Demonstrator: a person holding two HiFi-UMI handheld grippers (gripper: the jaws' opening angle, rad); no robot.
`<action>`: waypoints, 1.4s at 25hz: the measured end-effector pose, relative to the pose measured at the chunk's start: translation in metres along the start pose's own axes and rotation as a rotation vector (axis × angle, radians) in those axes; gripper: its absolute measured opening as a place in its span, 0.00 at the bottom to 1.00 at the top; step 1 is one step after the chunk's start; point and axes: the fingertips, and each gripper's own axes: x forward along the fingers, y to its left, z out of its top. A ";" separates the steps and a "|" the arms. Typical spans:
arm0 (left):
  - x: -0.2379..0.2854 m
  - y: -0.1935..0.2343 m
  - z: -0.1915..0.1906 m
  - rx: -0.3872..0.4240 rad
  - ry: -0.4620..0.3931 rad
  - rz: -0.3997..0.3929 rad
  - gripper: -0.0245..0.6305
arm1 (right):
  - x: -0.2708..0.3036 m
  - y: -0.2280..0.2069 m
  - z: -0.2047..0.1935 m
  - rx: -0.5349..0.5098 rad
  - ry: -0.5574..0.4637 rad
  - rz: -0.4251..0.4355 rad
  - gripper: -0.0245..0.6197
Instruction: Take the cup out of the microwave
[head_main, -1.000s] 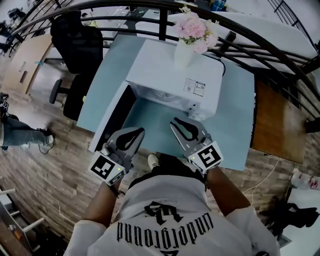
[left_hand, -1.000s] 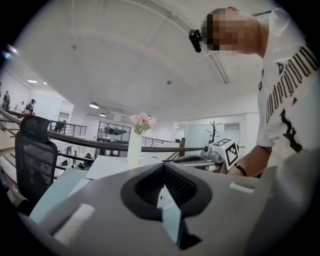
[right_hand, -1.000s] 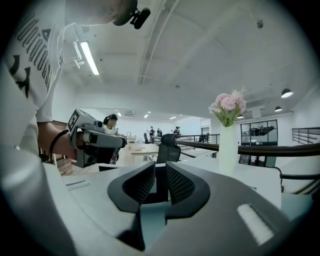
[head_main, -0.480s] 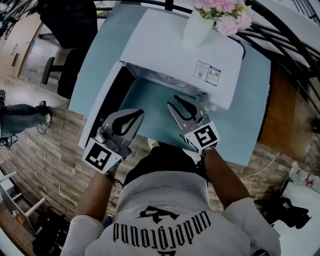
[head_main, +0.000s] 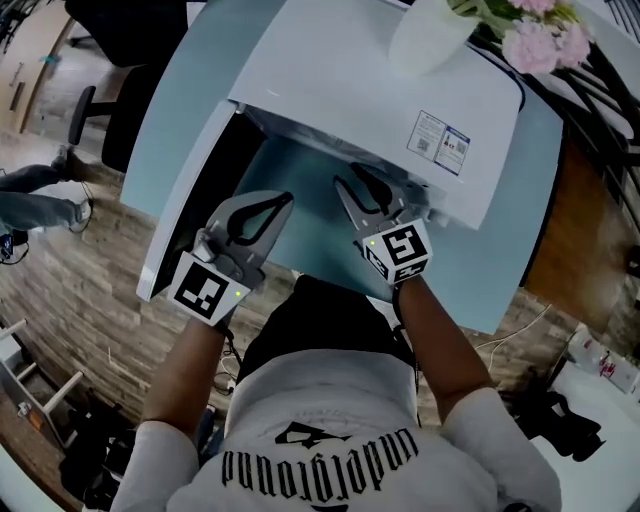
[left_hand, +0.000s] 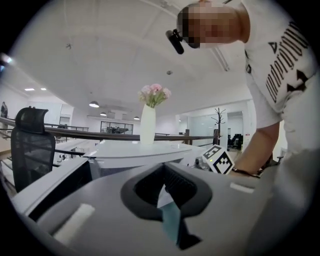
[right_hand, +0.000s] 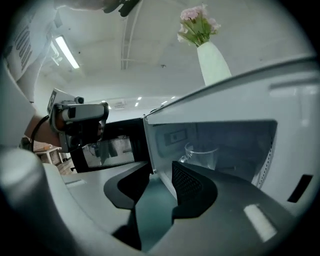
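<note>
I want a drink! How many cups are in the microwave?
1. A clear glass cup stands inside the open microwave, toward the back. Part of the inside is out of view, so another could be hidden.

The white T-shirt (head_main: 320, 440) at the bottom of the head view bears black gothic lettering, seen upside down, that reads "underground". Two stickers (head_main: 440, 140) on the white top of the microwave (head_main: 350, 70), upper right, carry print too small to read.

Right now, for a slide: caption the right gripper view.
Empty right claw, just opened, faces the cup in open microwave.
</note>
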 end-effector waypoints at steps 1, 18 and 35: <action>0.003 0.001 -0.003 -0.004 -0.001 -0.004 0.11 | 0.005 -0.004 -0.003 0.001 0.003 -0.004 0.22; 0.033 0.016 -0.038 -0.078 0.015 -0.046 0.11 | 0.066 -0.035 -0.025 0.025 0.017 -0.016 0.22; 0.019 0.015 -0.047 -0.169 -0.002 -0.050 0.11 | 0.085 -0.040 -0.021 -0.001 -0.015 -0.030 0.09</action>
